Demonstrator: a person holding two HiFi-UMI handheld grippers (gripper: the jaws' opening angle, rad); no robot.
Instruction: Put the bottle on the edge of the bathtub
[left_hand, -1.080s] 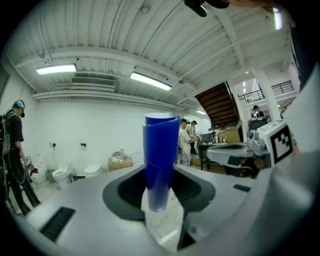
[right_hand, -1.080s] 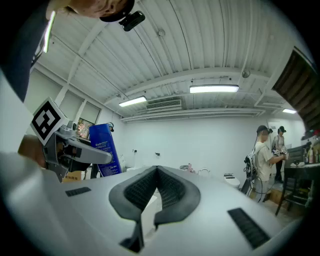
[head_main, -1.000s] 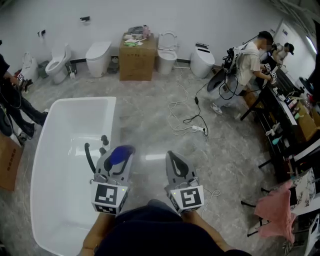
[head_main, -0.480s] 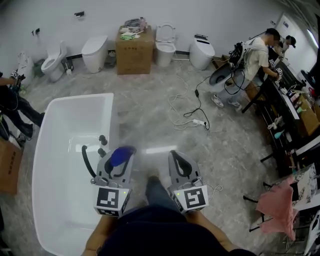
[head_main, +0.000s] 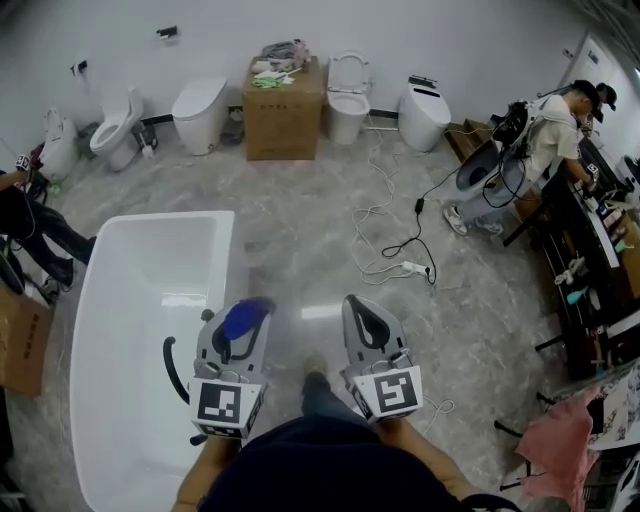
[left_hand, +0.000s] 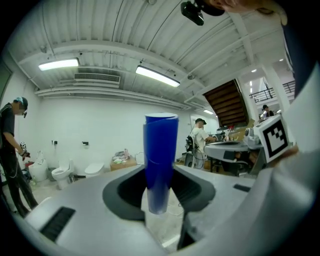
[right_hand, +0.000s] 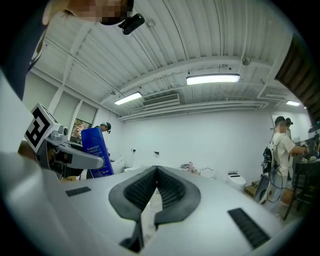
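Note:
A blue bottle (head_main: 243, 318) stands upright between the jaws of my left gripper (head_main: 245, 322), which is shut on it. In the left gripper view the blue bottle (left_hand: 160, 162) rises out of the left gripper (left_hand: 160, 202). That hand hangs over the right rim of the white bathtub (head_main: 236, 262). My right gripper (head_main: 360, 312) floats over the floor just right of the tub, shut with nothing in it. The right gripper (right_hand: 156, 174) shows its ribbed pads meeting, and off to its left the blue bottle (right_hand: 98, 152) is seen.
A black fitting (head_main: 172, 365) curves up inside the tub. Several toilets (head_main: 197, 112) and a cardboard box (head_main: 284, 110) line the back wall. A cable with a power strip (head_main: 413, 267) lies on the floor. People work at a bench (head_main: 560, 140) at right; another person (head_main: 30, 225) stands left.
Both grippers have moved across the room beside the tub with the person, whose foot now shows between them. The bottle stays in the left jaws.

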